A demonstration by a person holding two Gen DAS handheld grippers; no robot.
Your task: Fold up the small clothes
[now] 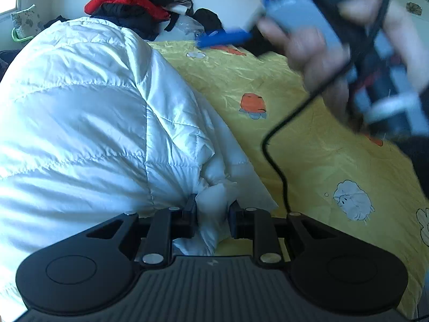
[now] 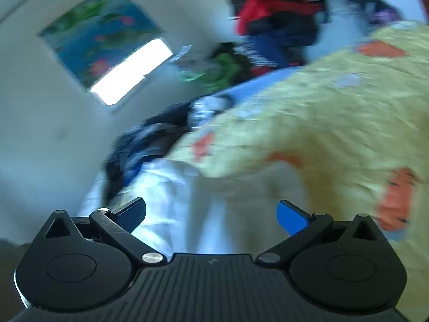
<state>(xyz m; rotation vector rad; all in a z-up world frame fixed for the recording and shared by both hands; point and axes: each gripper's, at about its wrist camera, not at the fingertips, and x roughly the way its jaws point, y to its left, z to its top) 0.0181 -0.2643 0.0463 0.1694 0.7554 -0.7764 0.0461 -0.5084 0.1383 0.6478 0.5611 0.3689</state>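
Observation:
A white quilted puffer jacket [image 1: 80, 112] lies bunched on the left of a yellow bedspread [image 1: 308, 166]. My left gripper [image 1: 213, 209] is shut on a fold of the jacket's white fabric at its lower edge. In the left wrist view the right gripper [image 1: 230, 37], held in a person's hand [image 1: 308, 53], hovers blurred above the bed at upper right, its blue finger [image 1: 225, 39] pointing left. In the right wrist view, my right gripper [image 2: 211, 214] stands wide open with nothing between its fingers, above the white jacket [image 2: 166, 187] and the bedspread [image 2: 321, 123].
A heap of red and dark clothes [image 1: 134, 2] is piled at the head of the bed by the wall. A black cable [image 1: 276, 161] hangs from the right gripper across the bedspread. A window [image 2: 128, 72] and a picture are on the wall at left.

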